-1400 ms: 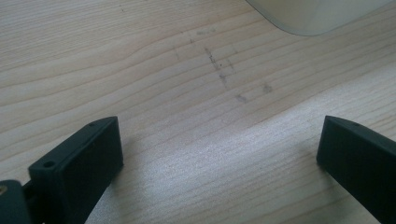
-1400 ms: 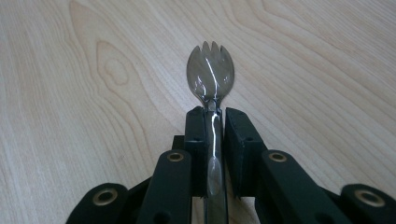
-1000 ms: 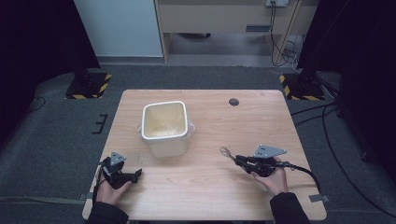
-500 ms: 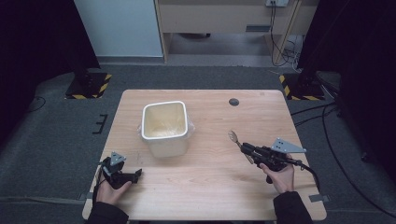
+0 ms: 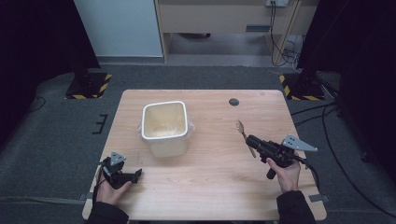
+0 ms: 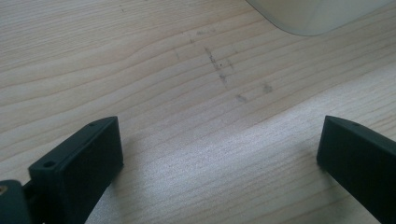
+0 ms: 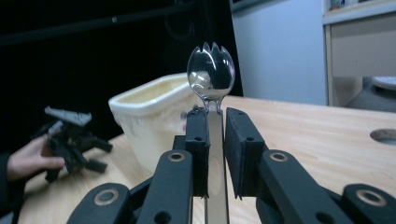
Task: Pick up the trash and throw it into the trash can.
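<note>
Worktop (image 5: 210, 196) of pale wood, seen from above, on which we find a cream square tub (image 5: 165, 127) standing open left of centre and a dark round hole (image 5: 234, 101) near the far edge. We see the right tongs (image 5: 252, 140) held in the right hand (image 5: 284, 171) over the right side, clamped on the handle of a clear plastic spork (image 5: 243, 130); in the right gripper view the spork (image 7: 211, 74) rises upright between the two black jaws, its toothed bowl above their tips, with the tub (image 7: 149, 116) beyond. We see the left tongs (image 5: 136, 174) held low in the left hand (image 5: 114, 190) near the front left corner, well apart from the tub. In the left gripper view its jaws stand wide apart over bare wood, gripping nothing.
</note>
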Tool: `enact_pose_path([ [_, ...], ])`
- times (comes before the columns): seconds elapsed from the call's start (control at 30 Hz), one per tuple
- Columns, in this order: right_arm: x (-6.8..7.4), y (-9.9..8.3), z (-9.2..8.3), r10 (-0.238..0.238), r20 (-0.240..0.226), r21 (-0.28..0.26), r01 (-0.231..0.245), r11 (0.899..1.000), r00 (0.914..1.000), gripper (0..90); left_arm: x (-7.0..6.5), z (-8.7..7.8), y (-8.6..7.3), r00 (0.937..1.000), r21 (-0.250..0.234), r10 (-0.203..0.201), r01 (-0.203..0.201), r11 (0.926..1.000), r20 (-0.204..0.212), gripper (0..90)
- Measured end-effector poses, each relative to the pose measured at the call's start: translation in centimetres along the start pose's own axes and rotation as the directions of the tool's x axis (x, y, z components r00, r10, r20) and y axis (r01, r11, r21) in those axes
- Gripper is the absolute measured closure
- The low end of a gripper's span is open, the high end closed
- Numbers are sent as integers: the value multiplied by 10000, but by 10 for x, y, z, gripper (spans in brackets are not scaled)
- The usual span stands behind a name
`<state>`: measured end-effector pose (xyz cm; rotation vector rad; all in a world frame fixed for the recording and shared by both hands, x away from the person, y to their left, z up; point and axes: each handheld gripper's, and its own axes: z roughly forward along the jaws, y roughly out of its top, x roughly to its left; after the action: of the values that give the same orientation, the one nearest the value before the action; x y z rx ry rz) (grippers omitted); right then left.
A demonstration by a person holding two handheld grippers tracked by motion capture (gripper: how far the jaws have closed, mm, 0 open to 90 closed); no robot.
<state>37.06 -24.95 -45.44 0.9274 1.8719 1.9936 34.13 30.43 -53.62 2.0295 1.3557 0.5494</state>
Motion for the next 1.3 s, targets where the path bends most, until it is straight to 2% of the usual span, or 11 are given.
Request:
enact_pose_path([
  [0.2,0,12,-1,56,-89,-516,-61,9986,9999,797,0,0,0,10000,-3,-3,3,10000,1,0],
  [0.3,1,19,4,318,-208,-904,-336,9953,9993,797,0,0,0,10000,9,11,-11,10000,3,0],
  [0.43,1,32,10,390,-212,-1297,-414,9907,9990,797,0,0,0,10000,9,11,-11,10000,1,0],
  [0.57,2,40,13,248,-131,-1400,-264,9898,9996,797,0,0,0,10000,6,6,-6,10000,5,0],
  [0.77,2,56,19,224,-280,-1744,-269,9843,9994,797,0,1,1,10000,1,-6,6,10000,12,0],
  [0.93,8,68,33,113,-432,-1919,-194,9812,9990,797,0,1,1,10000,4,-4,4,10000,11,0],
  [1.0,11,73,39,209,-597,-1973,-324,9798,9980,797,0,1,1,10000,3,-3,3,10000,12,0],
  [1.3,23,87,69,172,-790,-1965,-324,9800,9967,797,-1,1,1,10000,4,-10,10,10000,9,0],
])
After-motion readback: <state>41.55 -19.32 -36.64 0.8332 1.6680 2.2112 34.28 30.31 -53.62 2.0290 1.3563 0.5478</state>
